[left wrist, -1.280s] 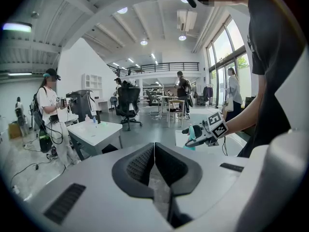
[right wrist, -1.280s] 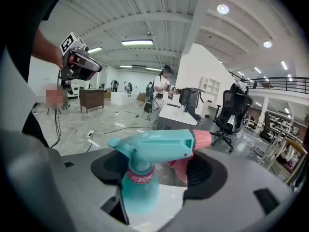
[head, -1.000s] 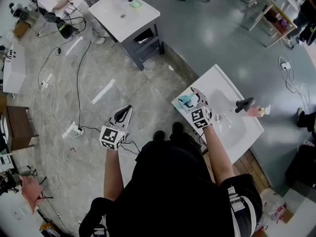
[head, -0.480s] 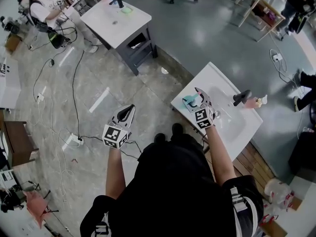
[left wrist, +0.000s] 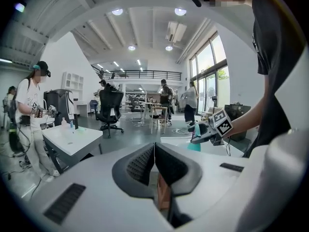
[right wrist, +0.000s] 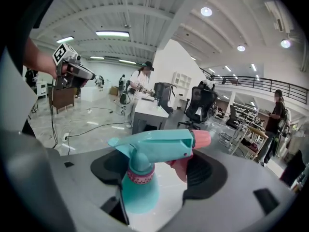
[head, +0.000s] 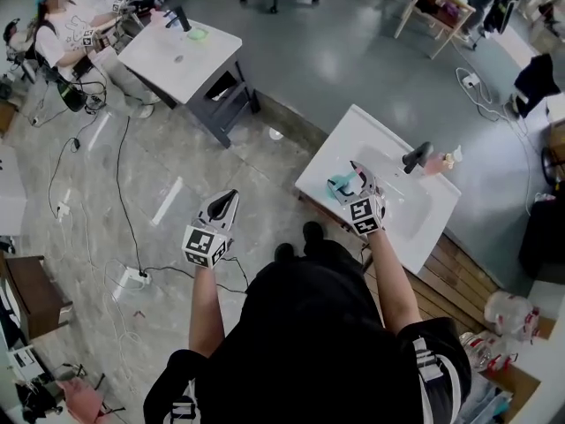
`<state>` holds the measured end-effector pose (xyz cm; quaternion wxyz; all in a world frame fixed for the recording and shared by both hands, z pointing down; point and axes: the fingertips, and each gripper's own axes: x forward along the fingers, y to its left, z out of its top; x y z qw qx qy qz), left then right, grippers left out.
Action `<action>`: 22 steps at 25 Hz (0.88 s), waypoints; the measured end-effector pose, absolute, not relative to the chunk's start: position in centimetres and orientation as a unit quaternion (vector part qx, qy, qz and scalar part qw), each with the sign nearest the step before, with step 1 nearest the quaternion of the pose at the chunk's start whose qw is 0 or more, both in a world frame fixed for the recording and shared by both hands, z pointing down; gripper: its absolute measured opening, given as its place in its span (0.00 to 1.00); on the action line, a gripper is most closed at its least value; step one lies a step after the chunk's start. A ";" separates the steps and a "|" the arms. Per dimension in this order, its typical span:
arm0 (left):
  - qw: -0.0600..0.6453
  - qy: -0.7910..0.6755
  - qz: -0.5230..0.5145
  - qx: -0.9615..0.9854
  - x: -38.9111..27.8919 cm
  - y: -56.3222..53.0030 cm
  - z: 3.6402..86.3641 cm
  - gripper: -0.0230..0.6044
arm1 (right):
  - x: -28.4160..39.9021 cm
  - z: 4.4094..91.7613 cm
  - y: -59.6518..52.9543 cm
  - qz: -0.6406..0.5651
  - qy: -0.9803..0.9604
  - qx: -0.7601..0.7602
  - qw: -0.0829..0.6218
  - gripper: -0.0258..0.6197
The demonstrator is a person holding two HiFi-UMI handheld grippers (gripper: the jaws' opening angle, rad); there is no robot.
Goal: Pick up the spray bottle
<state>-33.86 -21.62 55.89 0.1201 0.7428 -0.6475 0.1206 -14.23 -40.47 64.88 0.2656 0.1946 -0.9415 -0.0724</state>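
The spray bottle [right wrist: 143, 180] is teal with a pink nozzle and trigger. My right gripper [right wrist: 161, 170] is shut on it, with a pad on each side of its neck. In the head view the spray bottle [head: 341, 185] hangs in my right gripper [head: 353, 177] above the left part of the white sink [head: 353, 135]. My left gripper [head: 229, 196] is held out over the floor, shut and with nothing in it. In the left gripper view the pads of my left gripper [left wrist: 154, 148] meet, and the spray bottle [left wrist: 194, 144] shows off to the right.
A black faucet [head: 415, 155] and a small pink bottle [head: 438, 163] stand at the sink's far side. A second white sink table [head: 172, 56] stands at the back left, with a person beside it. Cables and a power strip [head: 134, 278] lie on the floor at left.
My right gripper has carried the spray bottle a little up and further in over the sink. My left gripper has stayed where it was. The head view has swung.
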 end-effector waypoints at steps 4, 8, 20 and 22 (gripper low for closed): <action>0.114 -0.625 0.119 0.763 -32.9 -22.2 55.7 0.08 | -12.1 64.1 -39.8 -0.068 -0.934 0.226 0.267 0.59; 0.107 -0.602 0.120 0.782 -31.6 -22.3 55.6 0.08 | -9.9 63.7 -38.8 -0.063 -0.928 0.255 0.265 0.59; 0.102 -0.539 0.134 0.826 -28.9 -19.5 56.5 0.08 | -3.7 64.0 -33.9 -0.054 -0.903 0.329 0.271 0.59; 0.102 -0.530 0.135 0.831 -28.5 -19.0 56.7 0.08 | -2.7 63.9 -33.1 -0.055 -0.898 0.339 0.275 0.59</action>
